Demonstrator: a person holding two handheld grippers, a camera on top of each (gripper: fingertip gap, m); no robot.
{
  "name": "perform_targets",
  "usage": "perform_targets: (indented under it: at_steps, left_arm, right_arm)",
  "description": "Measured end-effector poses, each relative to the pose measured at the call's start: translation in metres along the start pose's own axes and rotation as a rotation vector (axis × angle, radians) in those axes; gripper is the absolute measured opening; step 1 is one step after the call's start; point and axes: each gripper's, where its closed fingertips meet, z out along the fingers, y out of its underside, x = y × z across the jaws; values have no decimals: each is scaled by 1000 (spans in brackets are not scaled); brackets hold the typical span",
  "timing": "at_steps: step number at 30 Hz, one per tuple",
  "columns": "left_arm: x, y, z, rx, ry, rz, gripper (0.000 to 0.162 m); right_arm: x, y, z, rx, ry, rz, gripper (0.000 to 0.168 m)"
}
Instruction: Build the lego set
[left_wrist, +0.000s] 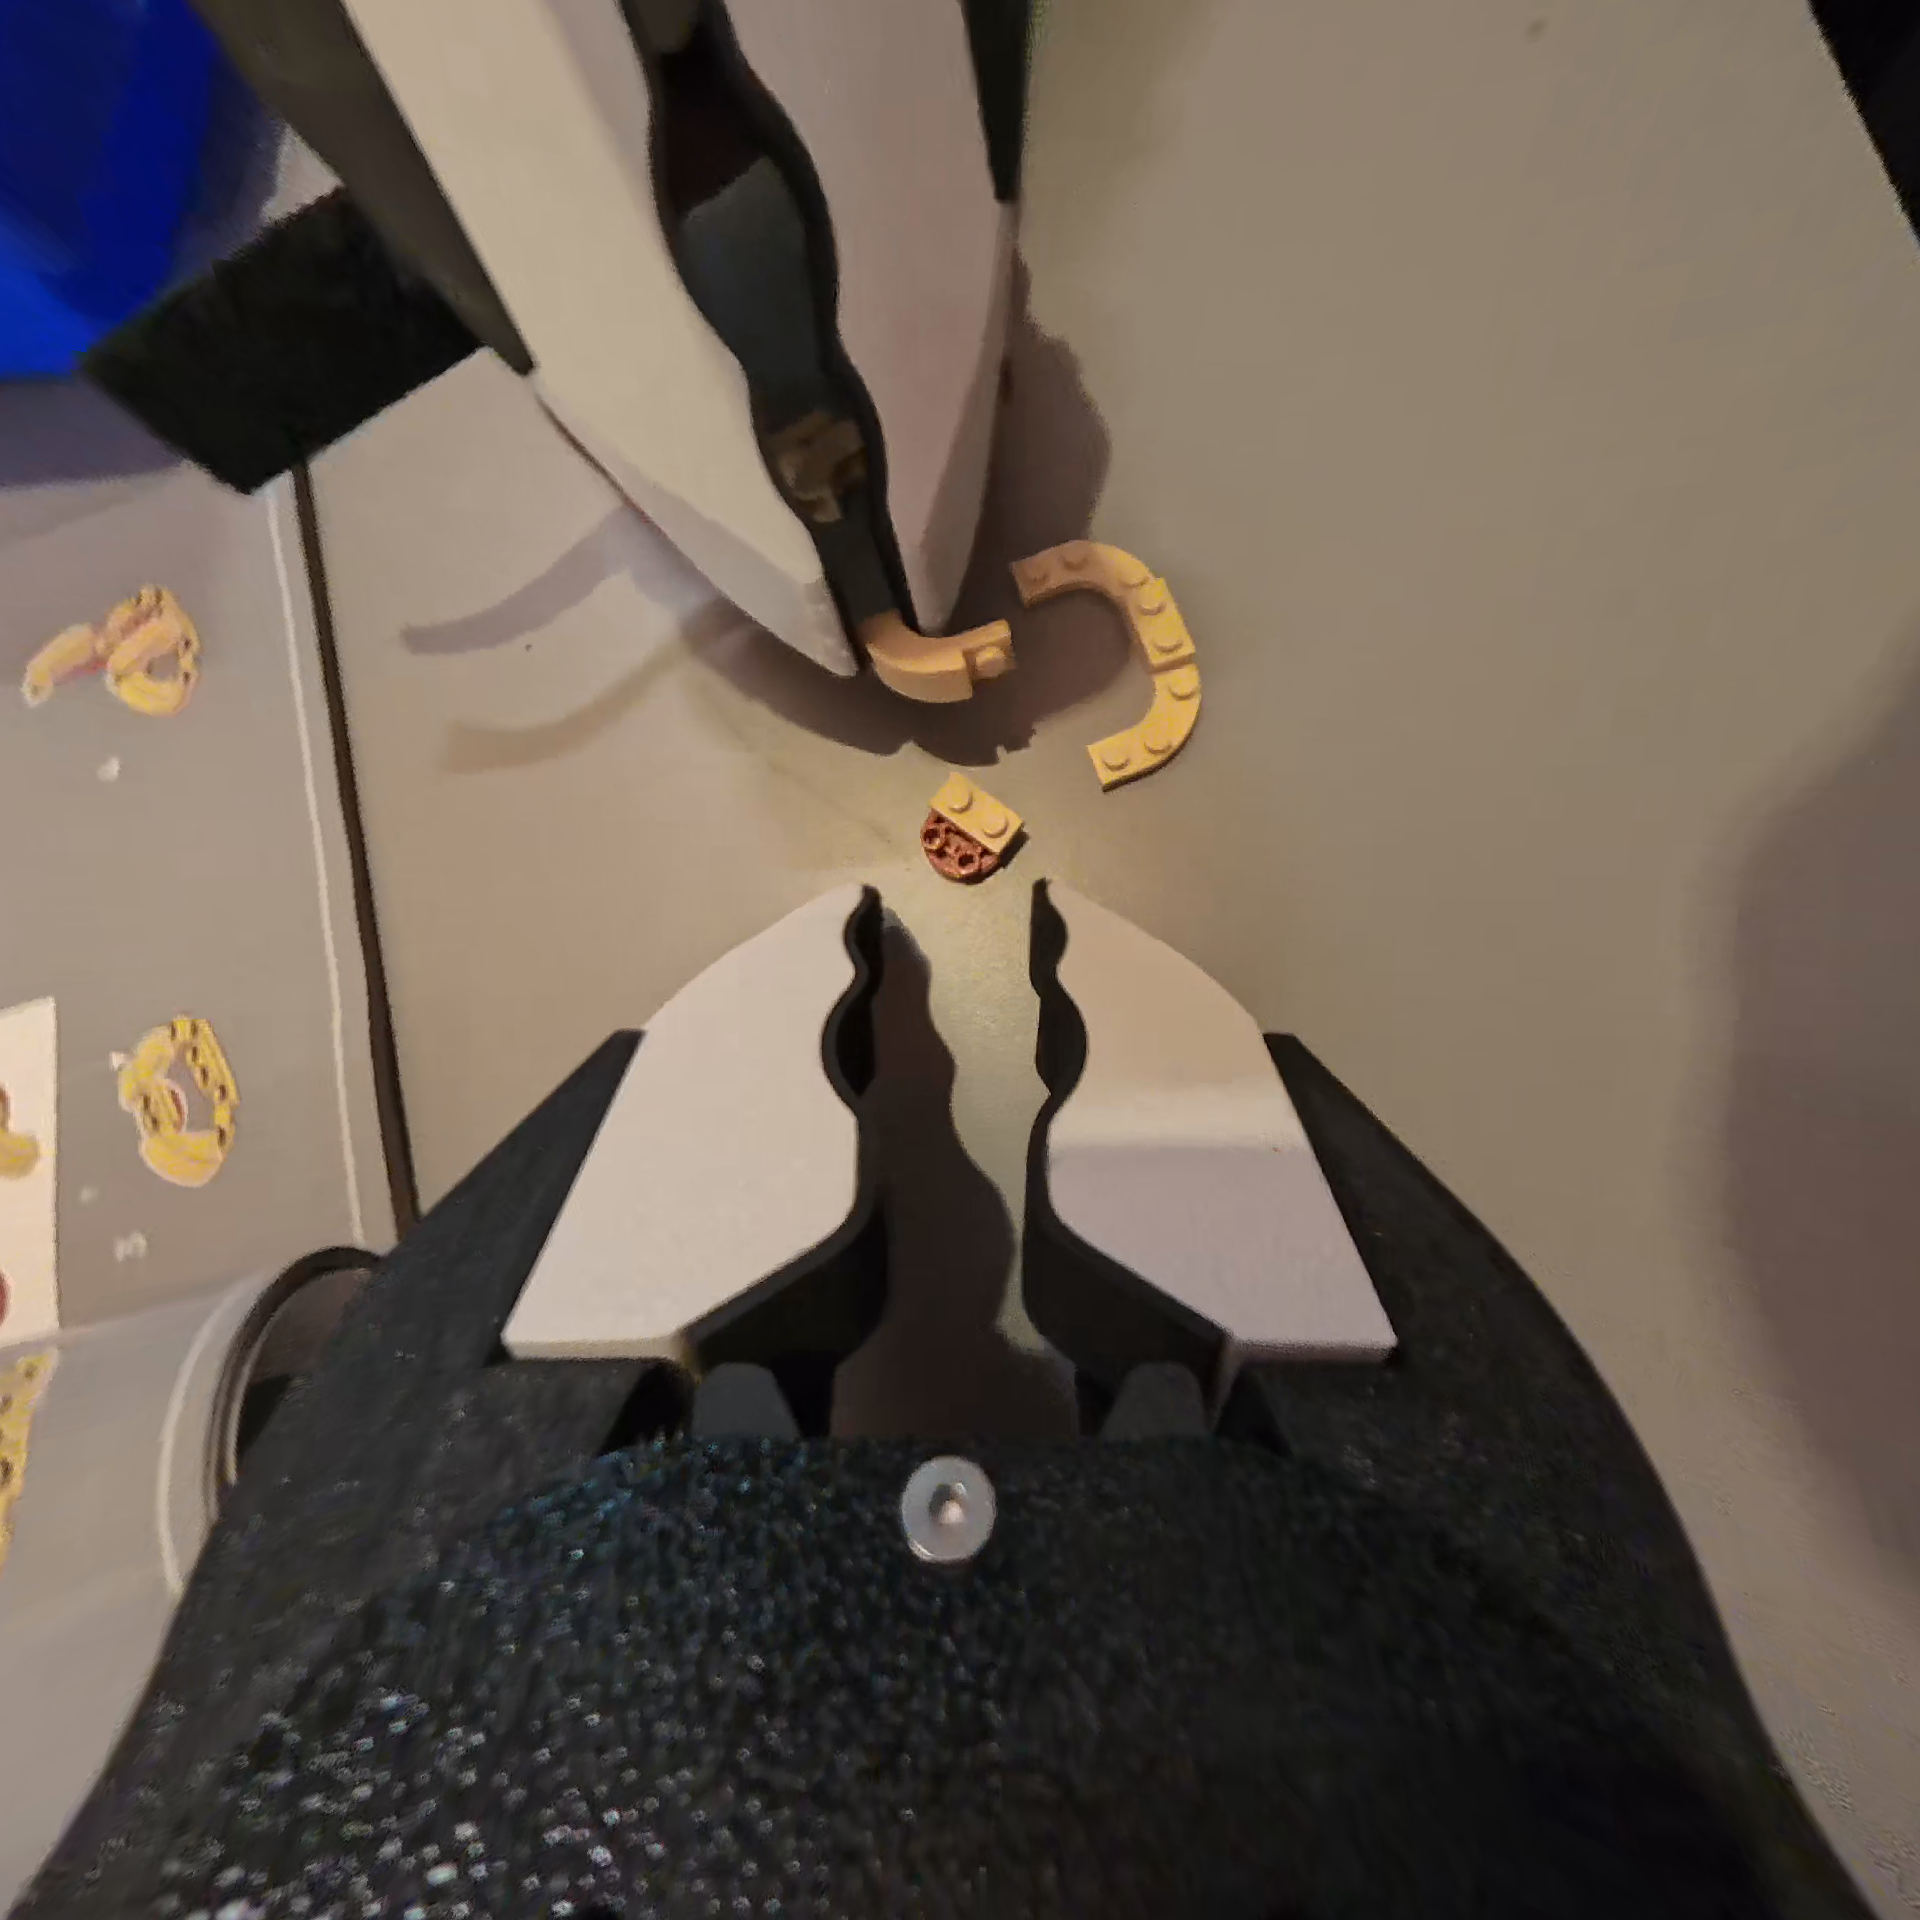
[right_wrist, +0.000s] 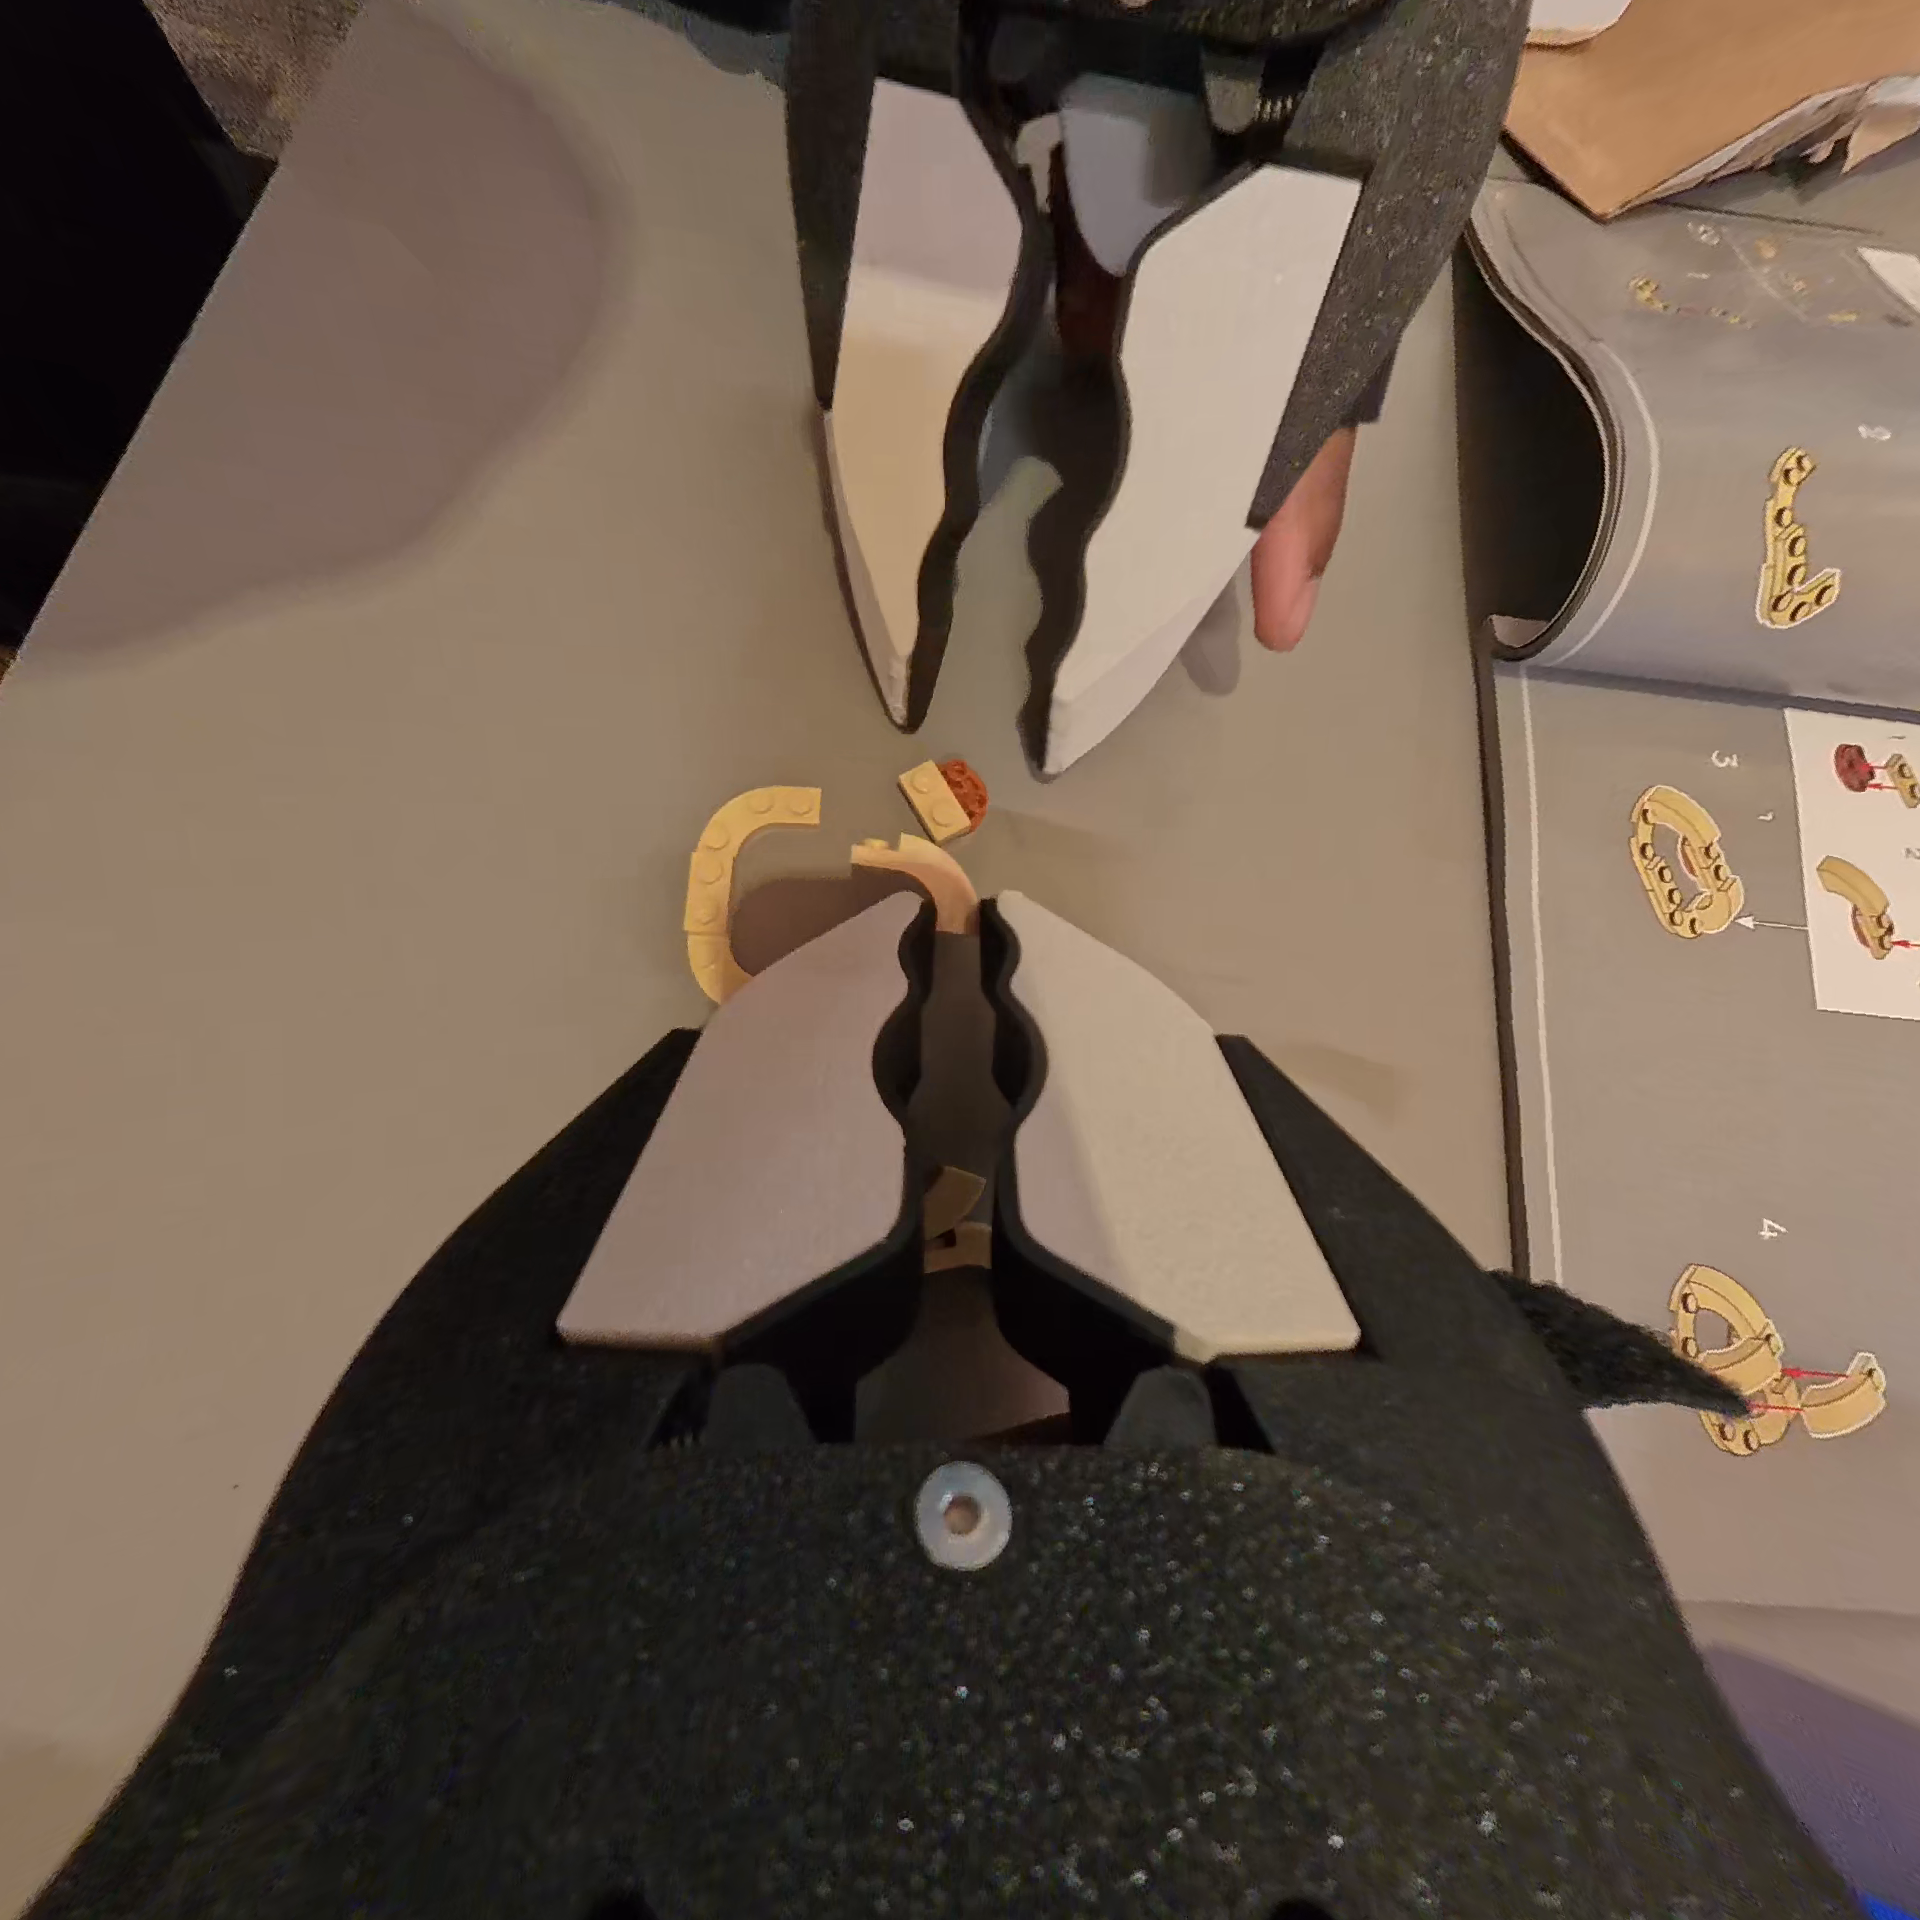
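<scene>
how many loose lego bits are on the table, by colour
all tan: 2, the C-shaped arch and the curved piece pinched by the right gripper
tan with brown: 1, the small block in front of the open left gripper
total: 3
</scene>
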Motion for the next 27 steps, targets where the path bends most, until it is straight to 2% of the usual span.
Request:
perform_targets:
  at_steps: [9, 13, 15, 22, 27]
  left_arm:
    - [-3, -6, 7, 17, 148, 143, 27]
    - [3, -10, 11, 38, 222, 138, 26]
    - [5, -11, 12, 36, 237, 113, 18]
    - [1, -11, 12, 41, 159, 35, 17]
    - [-3, -31, 0, 175, 103, -82, 17]
  right_arm:
    - [-11, 1, -7, 15, -11, -10, 8]
    - [-13, 2, -9, 19, -4, -9, 8]
    - [-11, 0, -9, 30, 4, -8, 8]
    - [2, -6, -9, 93, 108, -8, 8]
    - [20, -20, -16, 173, 267, -20, 8]
